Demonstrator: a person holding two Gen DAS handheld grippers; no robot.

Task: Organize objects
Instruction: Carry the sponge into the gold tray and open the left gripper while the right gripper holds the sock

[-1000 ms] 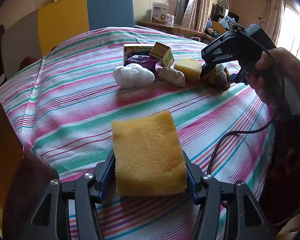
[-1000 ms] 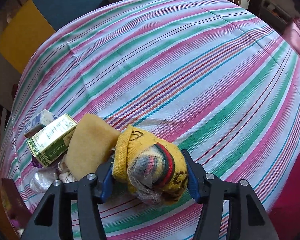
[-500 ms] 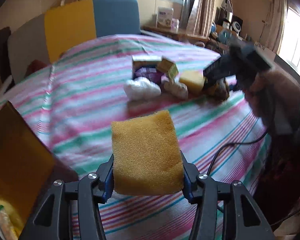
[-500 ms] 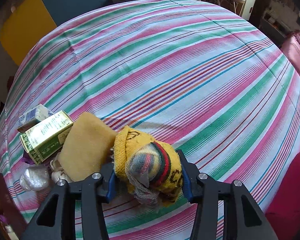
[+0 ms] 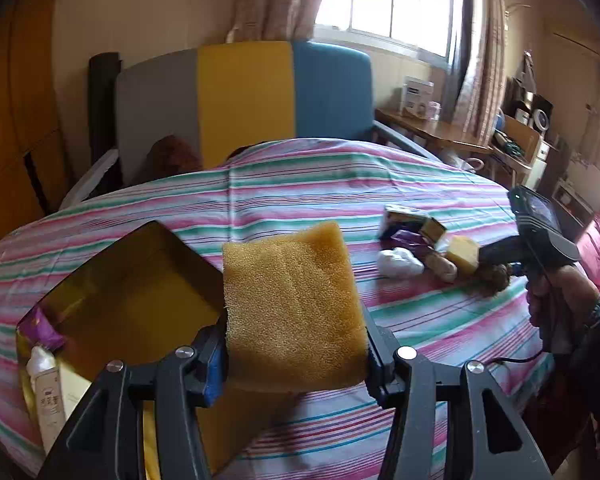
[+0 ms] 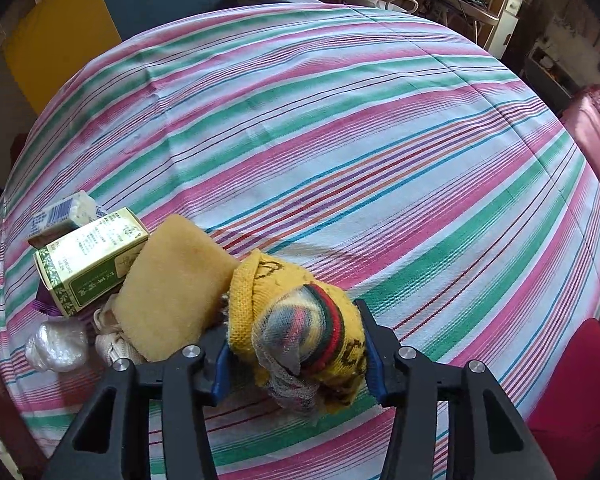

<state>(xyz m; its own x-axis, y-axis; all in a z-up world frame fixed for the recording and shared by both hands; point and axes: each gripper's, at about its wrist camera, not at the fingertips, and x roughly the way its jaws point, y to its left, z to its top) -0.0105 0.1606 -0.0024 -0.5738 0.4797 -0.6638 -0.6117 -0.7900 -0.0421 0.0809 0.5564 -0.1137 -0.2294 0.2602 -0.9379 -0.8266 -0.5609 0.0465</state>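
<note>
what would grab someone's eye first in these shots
The big yellow sponge clamped in the left gripper, held above the striped cloth beside an open yellow box. Next, the rolled yellow knit sock squeezed in the right gripper, next to a small pile of boxes and another sponge.

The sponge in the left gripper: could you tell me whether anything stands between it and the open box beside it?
Nothing visible does: the sponge, clamped in the left gripper, sits beside the open box, with no object between them.
</note>
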